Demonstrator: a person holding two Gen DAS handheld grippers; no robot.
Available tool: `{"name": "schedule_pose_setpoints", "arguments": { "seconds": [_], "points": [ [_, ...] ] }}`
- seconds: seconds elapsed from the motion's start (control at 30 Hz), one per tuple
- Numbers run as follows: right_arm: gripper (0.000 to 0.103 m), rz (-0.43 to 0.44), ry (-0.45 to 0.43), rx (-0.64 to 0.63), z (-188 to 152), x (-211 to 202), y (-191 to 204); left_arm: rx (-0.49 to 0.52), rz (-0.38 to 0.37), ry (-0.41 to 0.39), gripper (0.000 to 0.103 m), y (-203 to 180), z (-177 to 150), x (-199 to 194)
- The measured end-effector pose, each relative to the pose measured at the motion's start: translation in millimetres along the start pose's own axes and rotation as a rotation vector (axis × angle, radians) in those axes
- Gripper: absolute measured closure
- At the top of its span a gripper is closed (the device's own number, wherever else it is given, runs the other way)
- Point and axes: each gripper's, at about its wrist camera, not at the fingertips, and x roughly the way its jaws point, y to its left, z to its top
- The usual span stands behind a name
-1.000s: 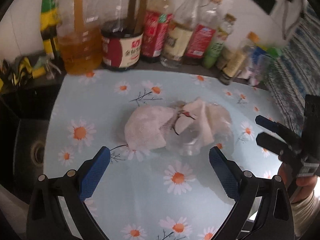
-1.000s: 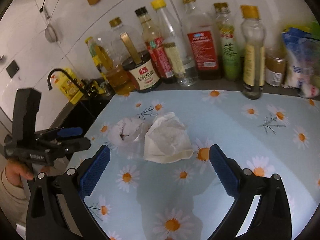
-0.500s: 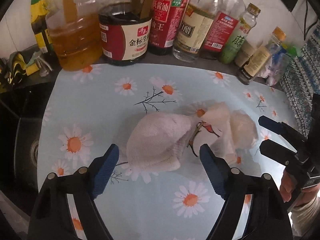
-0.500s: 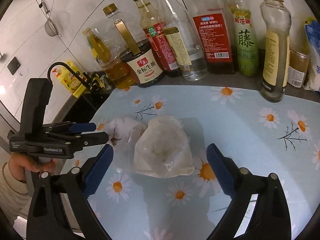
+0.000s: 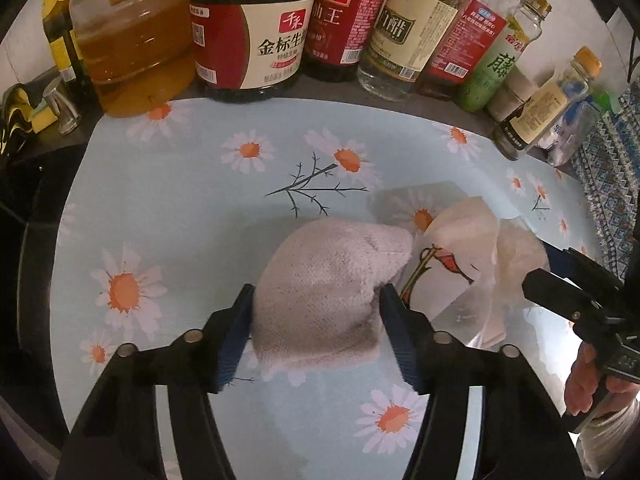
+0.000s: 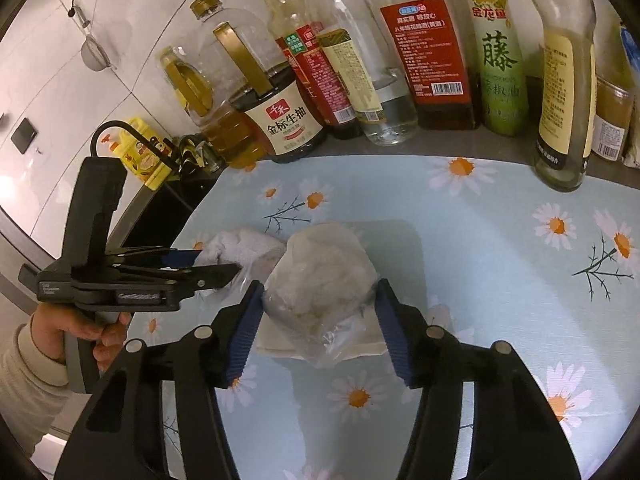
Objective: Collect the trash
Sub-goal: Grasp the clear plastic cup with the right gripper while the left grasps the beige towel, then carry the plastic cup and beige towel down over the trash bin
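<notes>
**Inspector:** Nearest items?

**Assistant:** The left gripper (image 5: 316,328) has its blue pads against both sides of a crumpled grey-white towel wad (image 5: 332,280), closed onto it on the daisy-print tablecloth (image 5: 180,200). The right gripper (image 6: 318,320) is pinched likewise onto a clear plastic bag of white tissue (image 6: 324,276), which lies on a flat paper napkin (image 6: 276,344).

**Inspector:** Their relation?

**Assistant:** Wad and bag lie just beside each other, touching; each gripper flanks the other's load.

**Inspector:** Beyond?

**Assistant:** Open cloth, then a crowded row along the tiled wall: a soy sauce jug (image 5: 248,28), an oil jug (image 5: 128,32), a green-labelled bottle (image 6: 500,52). A dark sink (image 6: 160,216) borders the left.
</notes>
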Motion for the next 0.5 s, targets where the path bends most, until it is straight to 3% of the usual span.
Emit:
{"name": "schedule_pose_setpoints", "arguments": {
  "seconds": [0.2,0.5],
  "points": [
    [0.049,0.006,-0.008,-0.002,-2.6,-3.2,2.1,0.001,-0.003,-0.006,0.068,0.2,-2.9,-0.2],
    [0.049,0.021,-0.028,0.004,-5.8,-15.4,7.0,-0.002,0.016,-0.062,0.073,0.8,-8.3,-20.5]
  ]
}}
